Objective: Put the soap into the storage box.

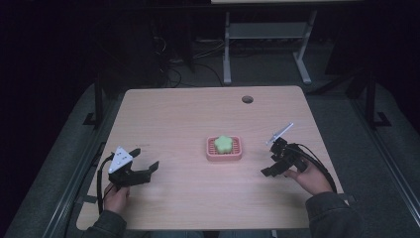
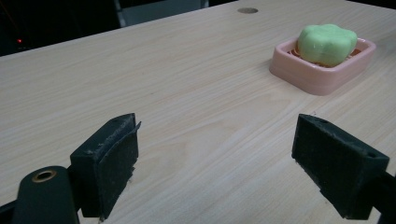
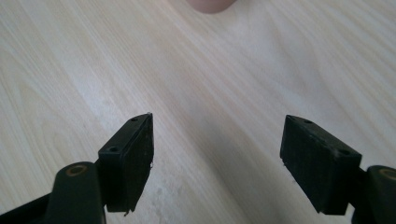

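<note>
- The surface (image 1: 173,114) is a light wood-grain top with rounded corners, its pale streaks running lengthwise in the gripper views.
- A small round hole (image 1: 247,99) sits close to the far edge, a little right of the middle.
- A pink dish (image 1: 224,154) lies flat on the surface, right of centre and about midway between the near and far edges.
- A green flower-shaped soap (image 1: 224,143) rests inside the pink dish, not on the wood itself.
- The wood around the dish is bare on every side.
</note>
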A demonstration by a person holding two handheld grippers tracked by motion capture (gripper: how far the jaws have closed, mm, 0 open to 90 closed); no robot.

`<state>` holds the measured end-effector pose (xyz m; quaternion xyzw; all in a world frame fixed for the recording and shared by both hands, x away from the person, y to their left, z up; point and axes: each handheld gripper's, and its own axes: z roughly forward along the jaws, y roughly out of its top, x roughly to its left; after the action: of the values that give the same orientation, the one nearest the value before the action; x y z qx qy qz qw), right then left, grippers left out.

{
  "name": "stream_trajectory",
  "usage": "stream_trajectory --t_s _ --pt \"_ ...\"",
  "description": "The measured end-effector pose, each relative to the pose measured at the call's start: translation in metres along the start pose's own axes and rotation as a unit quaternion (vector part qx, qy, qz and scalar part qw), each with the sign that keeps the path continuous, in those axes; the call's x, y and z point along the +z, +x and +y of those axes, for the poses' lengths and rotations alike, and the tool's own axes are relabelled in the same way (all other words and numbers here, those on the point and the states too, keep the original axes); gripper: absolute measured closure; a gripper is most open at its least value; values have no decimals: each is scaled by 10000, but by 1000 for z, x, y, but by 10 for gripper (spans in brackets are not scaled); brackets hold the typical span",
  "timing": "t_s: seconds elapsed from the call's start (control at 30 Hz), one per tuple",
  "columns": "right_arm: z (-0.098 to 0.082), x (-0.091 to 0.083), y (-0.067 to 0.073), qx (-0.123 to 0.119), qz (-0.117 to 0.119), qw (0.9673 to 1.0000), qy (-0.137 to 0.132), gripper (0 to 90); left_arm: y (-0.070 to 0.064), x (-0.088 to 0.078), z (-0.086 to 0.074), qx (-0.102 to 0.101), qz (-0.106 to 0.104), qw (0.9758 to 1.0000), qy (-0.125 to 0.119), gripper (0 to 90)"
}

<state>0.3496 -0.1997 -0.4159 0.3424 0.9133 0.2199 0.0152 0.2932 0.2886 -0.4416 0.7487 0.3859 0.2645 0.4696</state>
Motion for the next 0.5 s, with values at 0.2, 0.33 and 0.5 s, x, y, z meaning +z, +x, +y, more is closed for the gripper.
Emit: stream_trajectory --t_s 0.2,0.33,0.5 --pt "-13 -2 1 62 -25 10000 -59 252 0 1 0 -14 -20 10000 13 140" --pt "-22 -3 3 99 -32 9999 -98 253 0 1 0 -13 -12 10000 8 140" --pt "-36 -2 7 140 -82 9997 -169 253 0 1 0 11 6 10000 6 141"
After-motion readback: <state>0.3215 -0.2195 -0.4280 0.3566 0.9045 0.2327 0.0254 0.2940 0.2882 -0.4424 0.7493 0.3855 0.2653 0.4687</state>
